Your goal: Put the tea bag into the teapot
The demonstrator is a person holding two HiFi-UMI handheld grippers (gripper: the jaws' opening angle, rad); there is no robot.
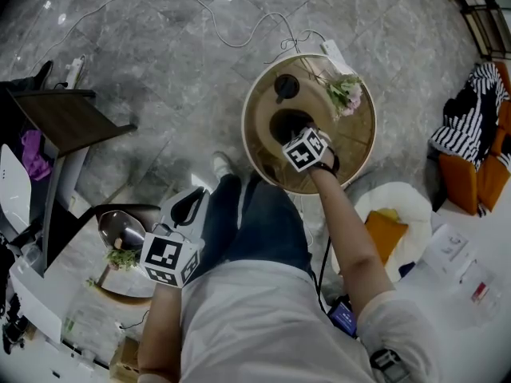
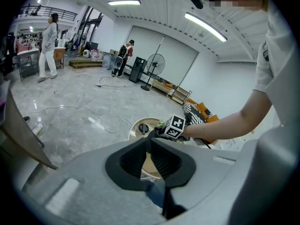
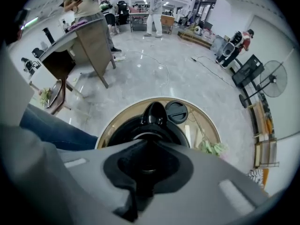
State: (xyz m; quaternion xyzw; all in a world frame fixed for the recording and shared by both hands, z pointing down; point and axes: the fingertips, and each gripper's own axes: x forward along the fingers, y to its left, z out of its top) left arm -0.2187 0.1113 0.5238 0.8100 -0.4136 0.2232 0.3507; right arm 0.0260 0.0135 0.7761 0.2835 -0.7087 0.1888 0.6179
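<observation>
The black teapot point(image 1: 283, 122) stands lidless on a round glass-topped table point(image 1: 359, 138); its lid point(image 1: 286, 86) lies behind it. My right gripper point(image 1: 297, 138) points steeply down right over the pot's mouth. In the right gripper view the teapot point(image 3: 151, 118) fills the space under the jaws, with the lid point(image 3: 176, 111) beside it. The right gripper point(image 3: 149, 146) has its jaws close together, dark against the dark pot, and no tea bag shows. My left gripper point(image 1: 189, 206) rests by the person's lap, apart from the table. In its own view the left gripper point(image 2: 150, 137) has its tips touching, empty.
A sprig of pink flowers point(image 1: 345, 92) lies on the round table's right side. A low table with a metal bowl point(image 1: 120, 228) stands at the left, below a dark side table point(image 1: 68, 118). A white cable point(image 1: 215, 22) runs across the floor. An orange cushion point(image 1: 385, 231) lies at the right.
</observation>
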